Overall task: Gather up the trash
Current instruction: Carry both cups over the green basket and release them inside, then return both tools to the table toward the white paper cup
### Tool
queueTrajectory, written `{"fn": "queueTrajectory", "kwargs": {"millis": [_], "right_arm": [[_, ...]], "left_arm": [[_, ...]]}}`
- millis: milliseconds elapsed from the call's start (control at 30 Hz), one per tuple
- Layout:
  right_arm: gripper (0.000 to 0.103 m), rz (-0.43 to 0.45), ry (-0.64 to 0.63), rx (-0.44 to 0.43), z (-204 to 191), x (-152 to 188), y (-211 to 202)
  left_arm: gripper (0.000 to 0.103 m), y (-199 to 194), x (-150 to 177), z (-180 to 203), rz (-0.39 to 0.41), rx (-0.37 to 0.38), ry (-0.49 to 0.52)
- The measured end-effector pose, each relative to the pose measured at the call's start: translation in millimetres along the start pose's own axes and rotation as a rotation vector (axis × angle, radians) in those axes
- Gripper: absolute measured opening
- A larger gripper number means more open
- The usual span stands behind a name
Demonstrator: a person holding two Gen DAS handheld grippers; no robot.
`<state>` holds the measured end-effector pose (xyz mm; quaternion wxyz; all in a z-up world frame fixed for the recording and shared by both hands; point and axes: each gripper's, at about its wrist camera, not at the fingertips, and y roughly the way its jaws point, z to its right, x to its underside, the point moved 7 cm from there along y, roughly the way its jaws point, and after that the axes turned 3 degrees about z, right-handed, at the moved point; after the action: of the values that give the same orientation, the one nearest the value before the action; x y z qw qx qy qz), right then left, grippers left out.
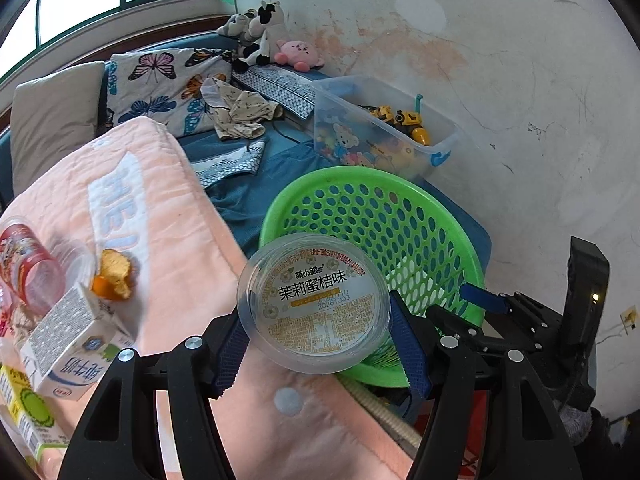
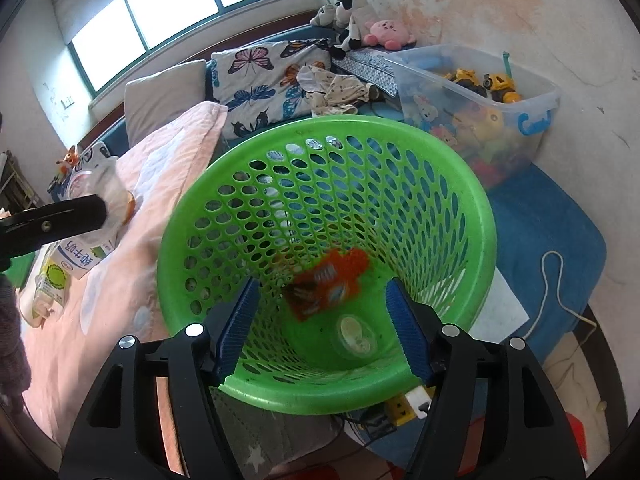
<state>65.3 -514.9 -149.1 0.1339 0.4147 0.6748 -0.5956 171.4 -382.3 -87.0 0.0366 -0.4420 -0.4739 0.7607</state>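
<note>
My left gripper (image 1: 316,344) clenched a round clear plastic cup (image 1: 314,302) beside the perforated green plastic basket (image 2: 460,184); my right gripper (image 2: 320,320) hung released above an orange wrapper (image 2: 326,282) inside.

right gripper (image 2: 320,320): jaws apart, nothing between them, held over basket mouth | green perforated basket (image 2: 460,168): upright | contents: orange wrapper (image 2: 326,284), blurred; round clear cup (image 2: 356,338) on the bottom | left of basket: pink blanket (image 2: 132,280), milk carton (image 2: 80,256)
</note>
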Motion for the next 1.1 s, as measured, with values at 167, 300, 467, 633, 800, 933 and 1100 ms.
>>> {"fn": "queueTrajectory", "kwargs": {"millis": [167,300,467,633,800,933,1100], "right_arm": [[0.067,0.011,-0.003,-0.004,0,0,-6],[0.067,0.016,0.013,-0.006,5,2,-9],[0.067,0.012,0.034,0.002,15,5,-14],[0.067,0.009,0.052,0.015,22,8,-18],[0.067,0.006,0.048,0.019,19,10,-24],[0.067,0.018,0.033,0.004,7,9,-31],[0.07,0.042,0.008,-0.027,-16,8,-40]], "left_arm": [[0.063,14,-1,6,-0.019,0.012,0.008],[0.063,25,-1,14,-0.037,0.023,0.02],[0.065,37,-3,23,-0.052,0.033,0.036],[0.076,44,-2,25,-0.055,0.039,0.039],[0.078,38,-3,21,-0.039,0.043,0.022],[0.079,21,0,13,-0.02,0.037,0.006],[0.079,-14,7,-8,0.021,-0.003,-0.016]]}}
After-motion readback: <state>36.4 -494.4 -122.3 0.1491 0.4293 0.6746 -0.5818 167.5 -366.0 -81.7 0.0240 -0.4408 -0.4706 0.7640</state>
